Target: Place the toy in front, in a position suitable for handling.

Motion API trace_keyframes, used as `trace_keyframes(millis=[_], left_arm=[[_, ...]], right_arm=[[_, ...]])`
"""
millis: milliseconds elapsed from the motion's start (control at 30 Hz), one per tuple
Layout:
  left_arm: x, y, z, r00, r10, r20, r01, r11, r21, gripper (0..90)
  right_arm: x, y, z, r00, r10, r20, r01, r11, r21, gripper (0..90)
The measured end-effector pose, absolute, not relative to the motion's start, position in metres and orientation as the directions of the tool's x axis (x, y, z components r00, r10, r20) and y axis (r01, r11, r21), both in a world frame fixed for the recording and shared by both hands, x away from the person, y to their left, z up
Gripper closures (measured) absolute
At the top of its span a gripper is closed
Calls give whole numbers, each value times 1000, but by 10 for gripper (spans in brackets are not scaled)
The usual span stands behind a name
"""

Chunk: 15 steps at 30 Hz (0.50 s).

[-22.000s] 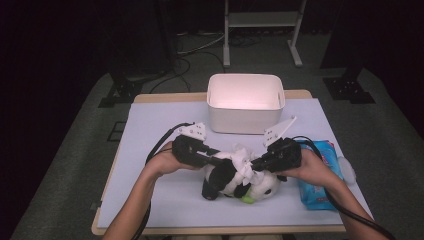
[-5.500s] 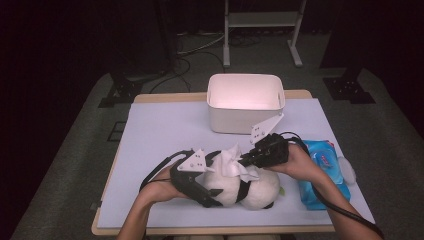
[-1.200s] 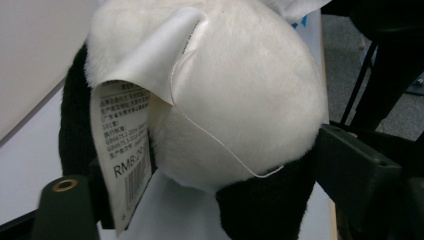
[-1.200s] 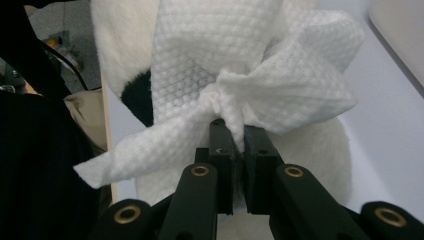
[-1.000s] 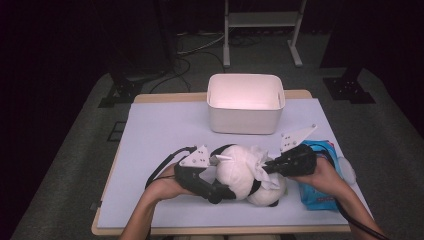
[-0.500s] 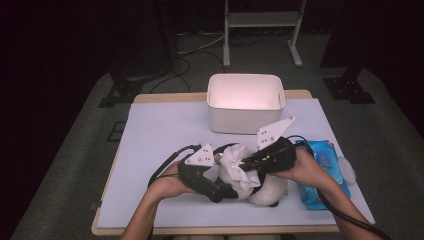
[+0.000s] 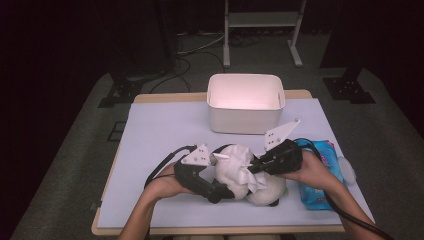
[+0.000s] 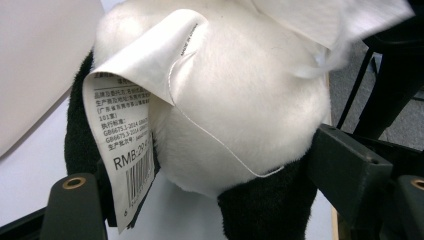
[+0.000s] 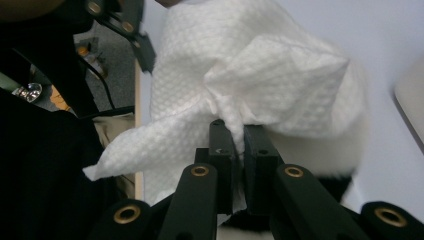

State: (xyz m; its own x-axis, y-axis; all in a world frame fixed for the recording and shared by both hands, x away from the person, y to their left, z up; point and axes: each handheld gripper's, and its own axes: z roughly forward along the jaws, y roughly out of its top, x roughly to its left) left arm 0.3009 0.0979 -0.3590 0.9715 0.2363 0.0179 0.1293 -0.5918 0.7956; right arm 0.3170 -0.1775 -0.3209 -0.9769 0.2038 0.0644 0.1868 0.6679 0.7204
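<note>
Item 1 — plush panda (image 7: pixel 260 187): laid on the counter (image 7: pixel 160 130) near its front edge, held between both hands, its white body turned upward. The left claw (image 8: pixel 200 210) is spread wide around the toy's body, pads pressed to the black fur either side. Item 2 — white wipe (image 9: pixel 240 85): draped over the plush, pinched tight in the closed right claw (image 9: pixel 239 145). Step judged in hand: wiping the toy clean. The next move calls for the wipe to be drawn across the fur while the panda is kept steady — the sewn-in label (image 8: pixel 125 140) avoided.
</note>
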Motion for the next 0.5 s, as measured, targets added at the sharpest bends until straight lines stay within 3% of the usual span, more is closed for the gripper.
trace_keyframes(millis=[300,500], left_arm=[[304,105,-365,970,243,-9,155,-589,793,219],[304,117,-373,967,251,-51,199,-607,770,190]], right_arm=[[340,-210,-343,-938,329,108,310,660,684,837],[335,-203,-351,-945,304,123,303,665,682,838]])
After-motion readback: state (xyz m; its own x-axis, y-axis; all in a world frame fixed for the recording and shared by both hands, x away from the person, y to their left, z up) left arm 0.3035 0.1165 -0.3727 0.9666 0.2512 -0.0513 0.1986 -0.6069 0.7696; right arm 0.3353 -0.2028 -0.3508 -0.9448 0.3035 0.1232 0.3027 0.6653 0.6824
